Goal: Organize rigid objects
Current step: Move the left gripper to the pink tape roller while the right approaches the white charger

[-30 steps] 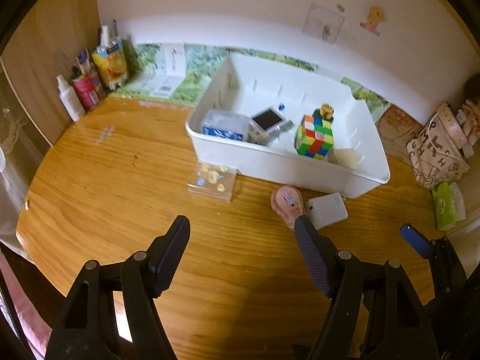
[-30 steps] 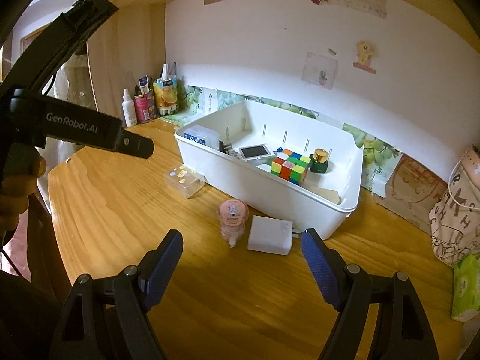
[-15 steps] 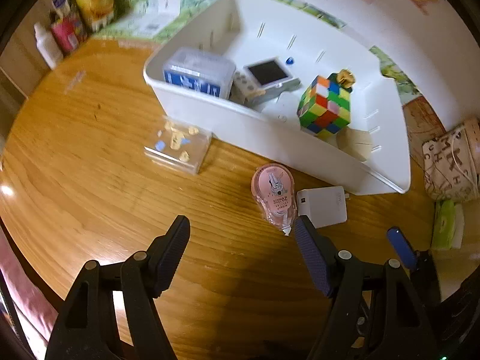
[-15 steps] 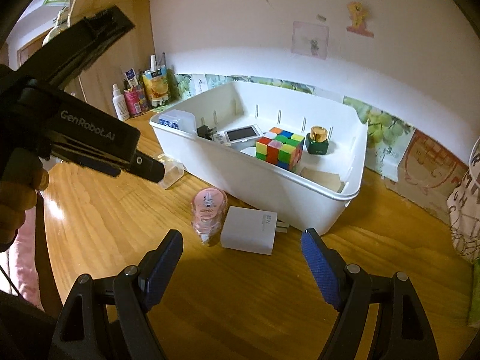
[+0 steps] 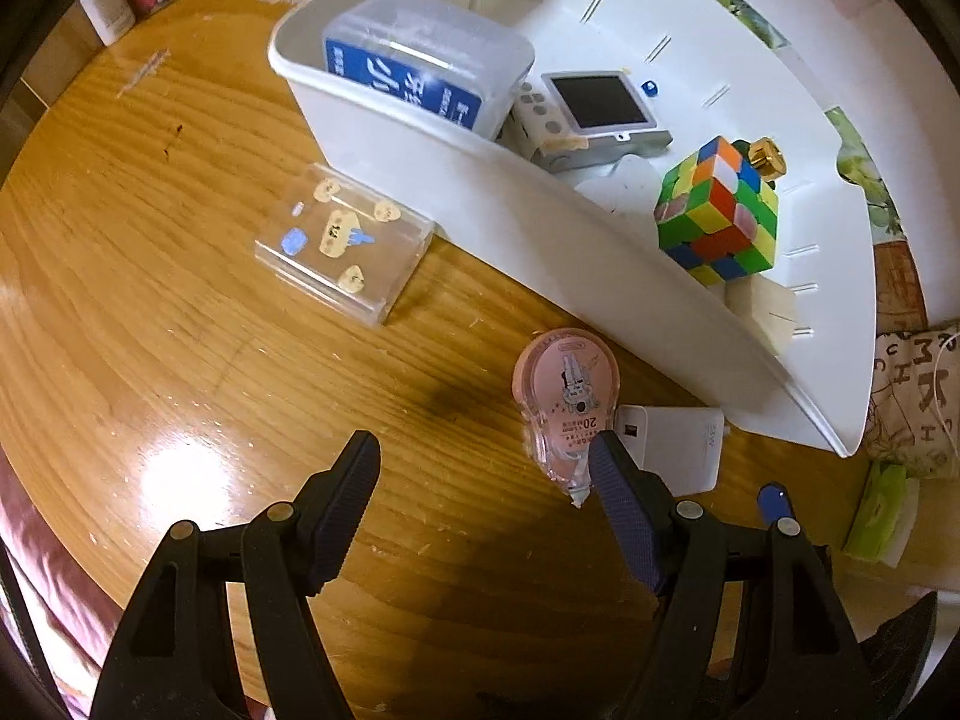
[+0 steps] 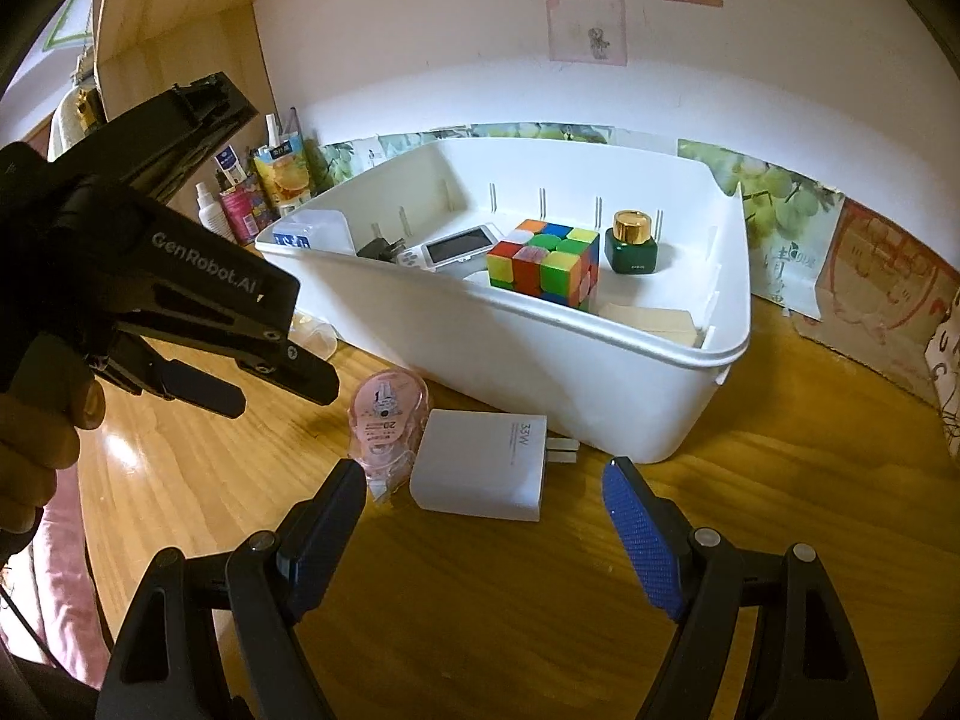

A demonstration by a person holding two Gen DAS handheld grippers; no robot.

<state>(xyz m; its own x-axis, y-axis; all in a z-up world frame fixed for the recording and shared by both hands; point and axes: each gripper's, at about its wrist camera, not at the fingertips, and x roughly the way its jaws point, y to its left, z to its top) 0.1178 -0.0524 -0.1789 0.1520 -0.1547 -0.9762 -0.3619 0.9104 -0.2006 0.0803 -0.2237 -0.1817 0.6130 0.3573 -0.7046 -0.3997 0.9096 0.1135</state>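
- You held the left gripper (image 5: 486, 468) released over the pink tape dispenser (image 5: 567, 402) on the table (image 5: 180, 360), probably lining up a pick
- Your right gripper (image 6: 483, 492), fingers released, framed the white charger (image 6: 480, 462) beside the bin (image 6: 540, 360)

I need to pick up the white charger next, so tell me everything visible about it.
The white rectangular plug-in charger looks like smooth matte plastic, with grey "33W" print on one face and two metal prongs pointing toward the white plastic bin. It lies flat on the wooden table, beside the pink correction-tape dispenser, apparently touching it. No gripper touches it.
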